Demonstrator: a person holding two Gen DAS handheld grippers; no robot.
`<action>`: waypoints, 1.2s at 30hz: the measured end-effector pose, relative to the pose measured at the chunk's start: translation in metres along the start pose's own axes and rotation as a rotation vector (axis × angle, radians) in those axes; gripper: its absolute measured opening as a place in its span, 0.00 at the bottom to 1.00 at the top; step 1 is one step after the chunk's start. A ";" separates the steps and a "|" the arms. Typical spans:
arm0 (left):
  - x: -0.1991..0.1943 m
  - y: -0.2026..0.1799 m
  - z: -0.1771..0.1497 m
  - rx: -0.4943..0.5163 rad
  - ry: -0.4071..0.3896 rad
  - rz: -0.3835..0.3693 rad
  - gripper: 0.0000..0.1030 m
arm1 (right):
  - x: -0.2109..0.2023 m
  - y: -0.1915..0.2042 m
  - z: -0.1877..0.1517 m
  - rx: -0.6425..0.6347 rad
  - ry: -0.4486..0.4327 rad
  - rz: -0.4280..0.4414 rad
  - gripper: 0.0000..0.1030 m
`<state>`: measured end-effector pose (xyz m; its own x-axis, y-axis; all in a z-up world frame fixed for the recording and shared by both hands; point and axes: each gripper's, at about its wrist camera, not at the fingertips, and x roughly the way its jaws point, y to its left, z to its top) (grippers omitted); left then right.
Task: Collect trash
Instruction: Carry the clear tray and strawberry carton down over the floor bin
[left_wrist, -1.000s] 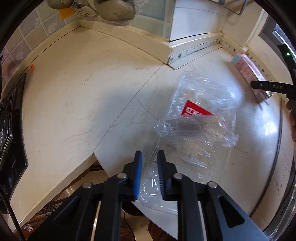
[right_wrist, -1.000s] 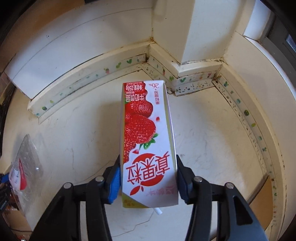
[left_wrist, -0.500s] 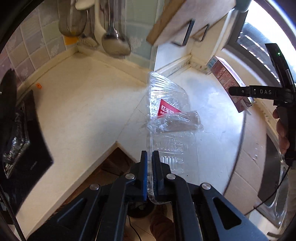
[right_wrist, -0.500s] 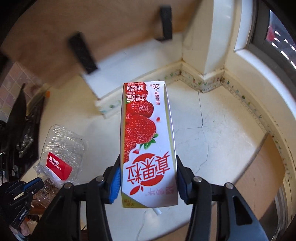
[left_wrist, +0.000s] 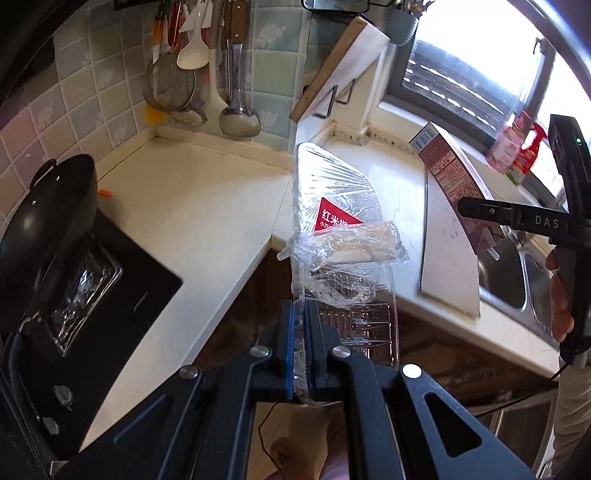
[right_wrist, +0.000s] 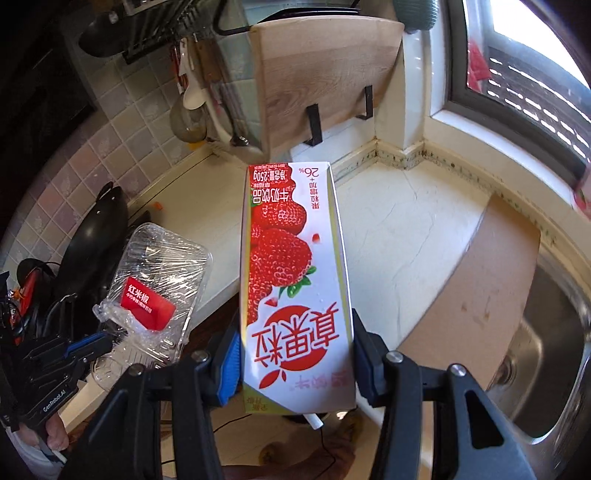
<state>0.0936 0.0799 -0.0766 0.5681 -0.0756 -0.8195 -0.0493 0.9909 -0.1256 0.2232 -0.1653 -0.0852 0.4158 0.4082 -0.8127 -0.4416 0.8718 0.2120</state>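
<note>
L claw (left_wrist: 300, 343): pads are pressed together on the edge of a clear plastic tray (left_wrist: 340, 236), which is held up in the air above the tabletop (left_wrist: 192, 218) edge; a red label and crumpled wrap are seen on it. R claw (right_wrist: 295, 354): the strawberry milk carton (right_wrist: 293, 284) is pinched between the blue pads, print upside down, a white straw sticking out at the near end; carton is also lifted, not touching the tabletop. Farther out, a black wok (left_wrist: 44, 229) is seen on the stove at the left, utensils (left_wrist: 207, 70) are hung on the tiled wall, a cutting board (right_wrist: 325, 77) is kept in a rack, & a steel sink (right_wrist: 546, 332) lies at the right by the window.
</note>
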 end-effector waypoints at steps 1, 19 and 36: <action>-0.002 0.000 -0.009 0.005 0.007 -0.003 0.03 | 0.003 0.003 -0.008 0.005 0.004 0.002 0.49; 0.221 0.016 -0.200 -0.062 0.300 0.008 0.03 | 0.209 -0.014 -0.223 0.193 0.299 0.071 0.49; 0.439 0.022 -0.295 -0.032 0.406 0.072 0.03 | 0.426 -0.078 -0.356 0.428 0.524 0.112 0.49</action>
<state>0.0996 0.0356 -0.6044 0.1918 -0.0503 -0.9801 -0.1060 0.9918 -0.0717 0.1519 -0.1558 -0.6405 -0.1012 0.4115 -0.9058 -0.0612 0.9061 0.4186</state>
